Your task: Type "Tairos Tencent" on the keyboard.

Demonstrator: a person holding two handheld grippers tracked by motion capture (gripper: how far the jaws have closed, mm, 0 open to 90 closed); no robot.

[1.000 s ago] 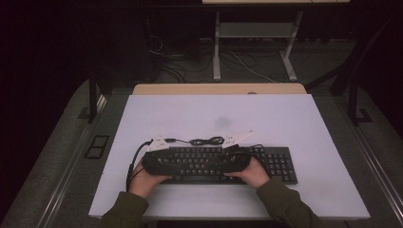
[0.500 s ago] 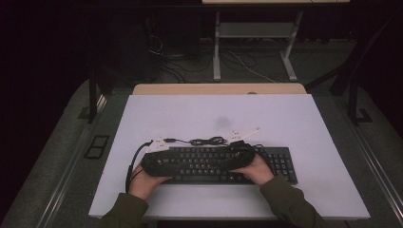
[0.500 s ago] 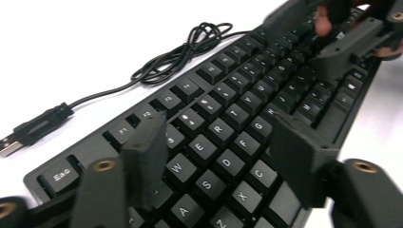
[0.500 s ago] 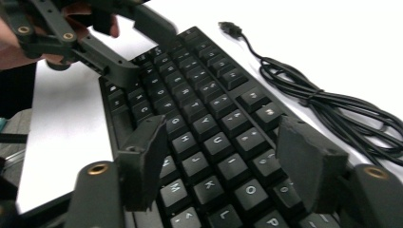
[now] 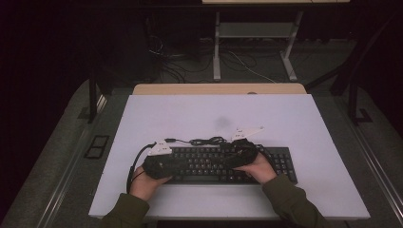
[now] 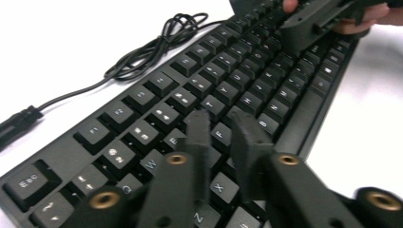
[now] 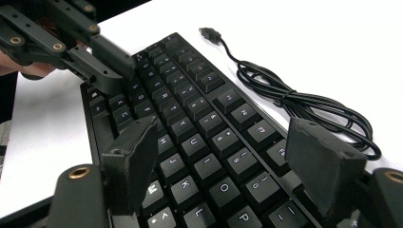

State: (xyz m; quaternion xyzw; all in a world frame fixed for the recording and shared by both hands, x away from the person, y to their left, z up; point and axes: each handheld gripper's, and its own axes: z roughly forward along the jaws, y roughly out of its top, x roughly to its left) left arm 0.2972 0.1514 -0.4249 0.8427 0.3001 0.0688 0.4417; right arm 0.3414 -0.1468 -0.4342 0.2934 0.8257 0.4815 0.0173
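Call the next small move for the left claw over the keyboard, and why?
Probably ease the left claw straight down onto the key under its tips. Its jaws stand nearly together, with a narrow gap, poised over the letter rows of the keyboard around F, like a typing finger. The right claw hangs wide open over the J-K-L keys, so the left looks readier to press.

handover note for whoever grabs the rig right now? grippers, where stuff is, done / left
Left gripper: jaws nearly closed, empty, low over the keyboard around its D/F keys.
Right gripper: jaws wide open, empty, above the J/K/O keys.
Keyboard lies flat near the front edge of the white table; its cable is bundled just behind it, plug loose.
Done: both grippers placed over the keys.
Left: whether any key is pressed can't be told; probably the key work itself.
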